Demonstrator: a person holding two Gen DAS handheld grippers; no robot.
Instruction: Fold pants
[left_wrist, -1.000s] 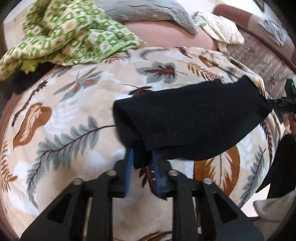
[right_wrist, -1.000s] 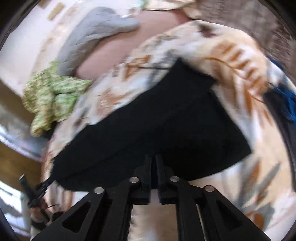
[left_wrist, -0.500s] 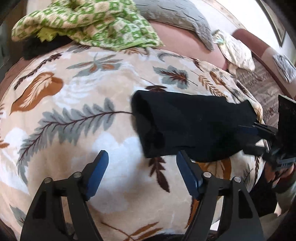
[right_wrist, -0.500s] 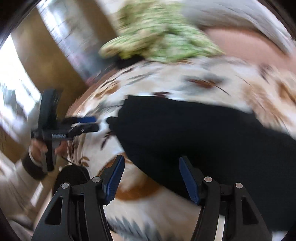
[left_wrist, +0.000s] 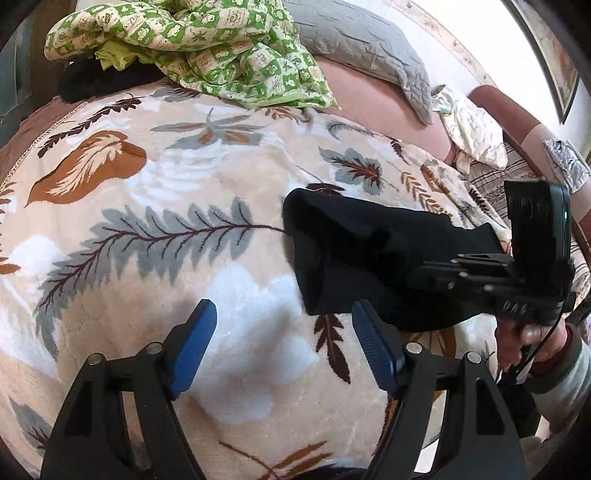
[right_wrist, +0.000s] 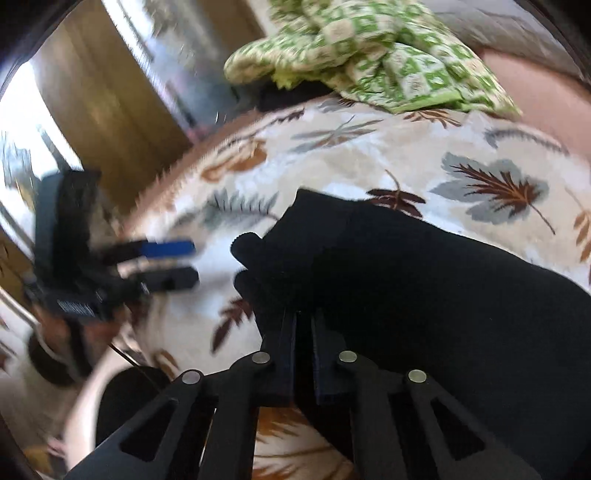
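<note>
Nearest our left wrist camera, our left gripper (left_wrist: 282, 345) hangs over the leaf-print blanket (left_wrist: 155, 192) with its blue-padded jaws spread wide and nothing between them. Just beyond its right finger lie the black pants (left_wrist: 354, 254), folded into a thick bundle on the blanket, clear of our left fingers. On the bundle's right side our right gripper (left_wrist: 436, 269) reaches in across the cloth. From the right wrist camera, our right gripper (right_wrist: 303, 325) has its jaws drawn narrow, pinching the near edge of the pants (right_wrist: 424, 288). To its left, blurred, our left gripper (right_wrist: 173, 262) sits apart from the cloth. Farther back, a green-and-cream checked cloth (left_wrist: 192, 48) lies crumpled at the blanket's far edge, with a grey quilted pillow (left_wrist: 365, 48) beside it.
</note>
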